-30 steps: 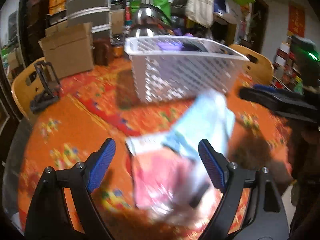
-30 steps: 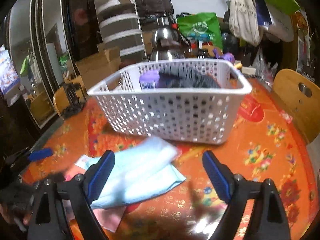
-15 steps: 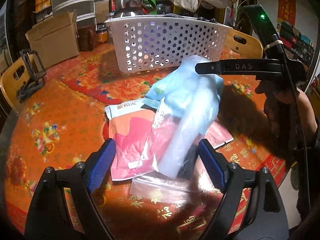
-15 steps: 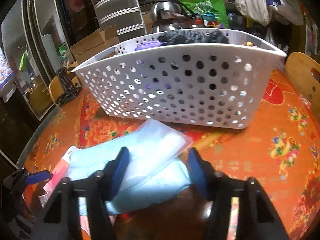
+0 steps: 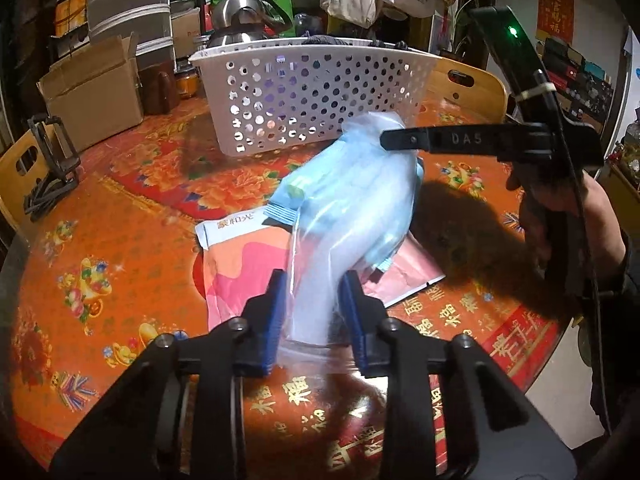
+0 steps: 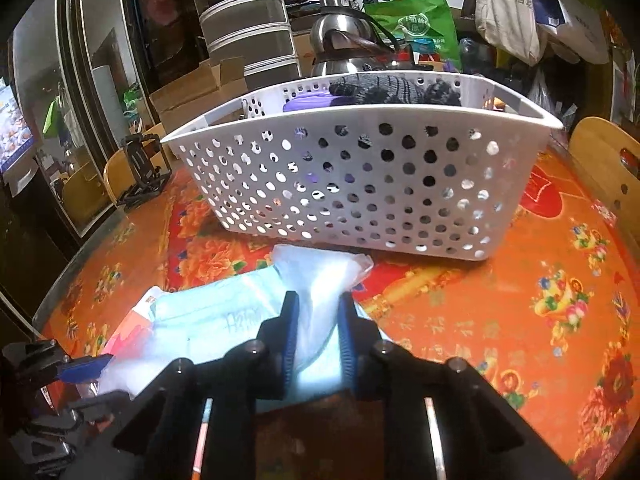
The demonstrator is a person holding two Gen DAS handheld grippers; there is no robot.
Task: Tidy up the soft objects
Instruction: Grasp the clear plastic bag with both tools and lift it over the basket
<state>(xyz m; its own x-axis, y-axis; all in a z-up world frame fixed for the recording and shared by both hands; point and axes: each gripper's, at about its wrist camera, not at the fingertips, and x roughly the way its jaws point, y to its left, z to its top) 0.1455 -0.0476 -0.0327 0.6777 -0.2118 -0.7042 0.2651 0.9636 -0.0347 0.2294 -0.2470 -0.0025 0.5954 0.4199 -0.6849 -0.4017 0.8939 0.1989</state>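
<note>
A clear plastic bag holding a light blue soft pack (image 5: 356,200) lies on the orange table in front of the white perforated basket (image 5: 312,96). My left gripper (image 5: 314,312) is shut on the bag's near end. My right gripper (image 6: 318,328) is shut on the bag's far end (image 6: 324,280); it shows from the side in the left wrist view (image 5: 400,140). A pink and white packet (image 5: 244,264) lies flat under the bag. The basket (image 6: 360,184) holds dark knitted and purple items.
Wooden chair backs (image 5: 468,80) stand behind the table. A black metal stand (image 5: 52,168) sits at the left edge. Cardboard boxes (image 5: 96,88), a steel kettle (image 6: 344,48) and hanging bags crowd the back.
Both grippers have closed on the bagged blue pack, the left on its near end, the right on its far end. The right gripper moved closer to the basket.
</note>
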